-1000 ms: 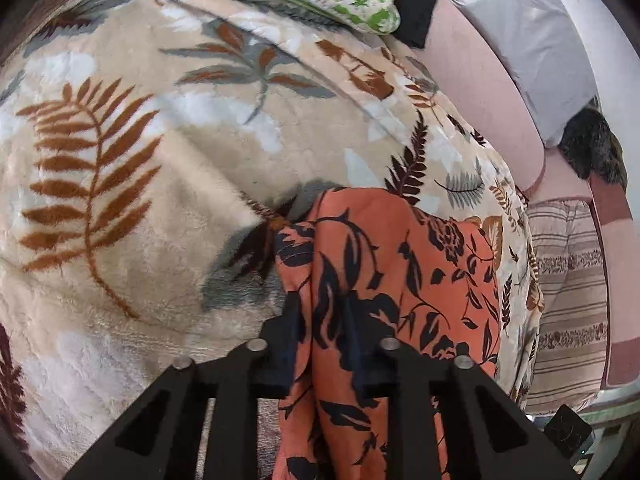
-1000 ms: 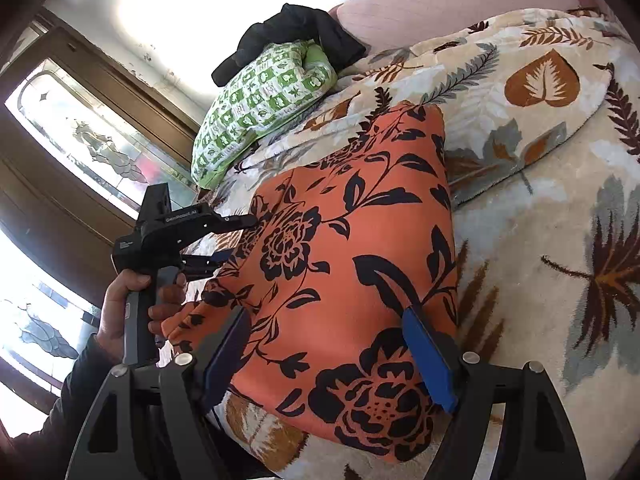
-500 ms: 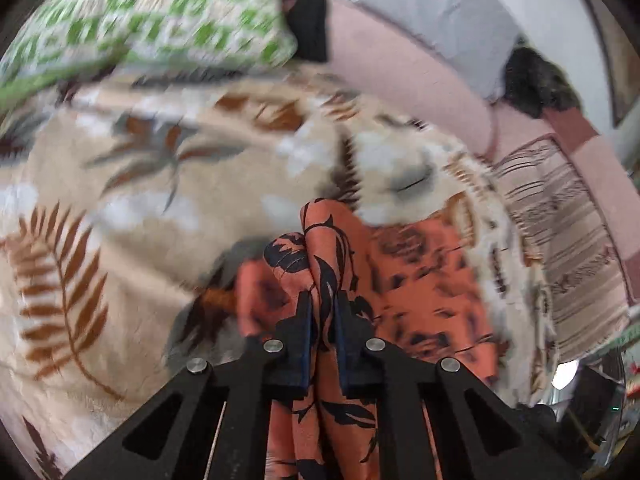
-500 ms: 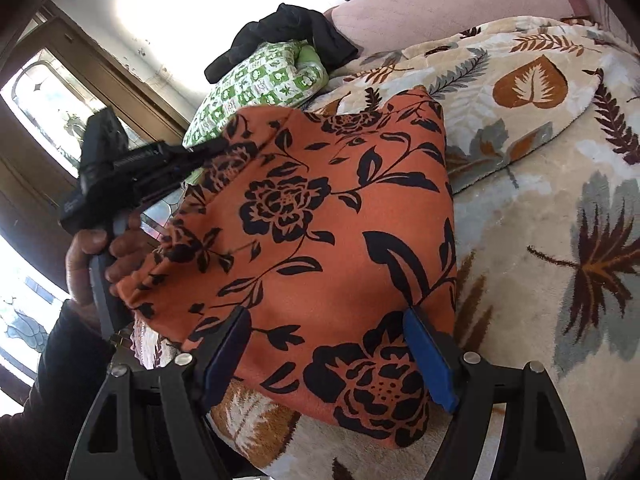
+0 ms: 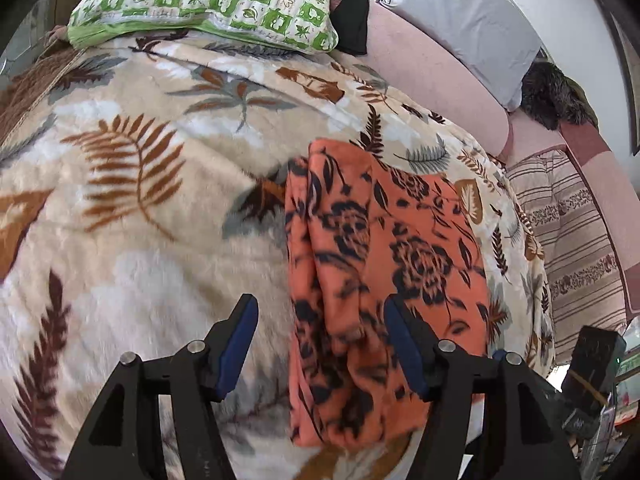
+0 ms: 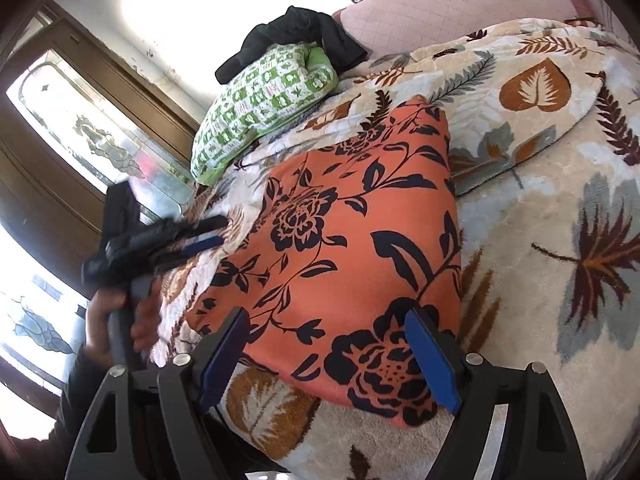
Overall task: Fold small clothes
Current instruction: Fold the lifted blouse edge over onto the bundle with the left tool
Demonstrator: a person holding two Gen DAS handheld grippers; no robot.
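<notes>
No readable text in either view

We find no words, numbers, brand marks or signs that we can read. The green-and-white pillow (image 5: 208,0), in the upper left of the left wrist view and the upper middle of the right wrist view, carries small printed squares with leaf-like shapes, yet we cannot make out any lettering in them. The orange floral garment (image 6: 352,248) and the leaf-patterned blanket (image 5: 140,200) show only pattern, with no label visible.
</notes>
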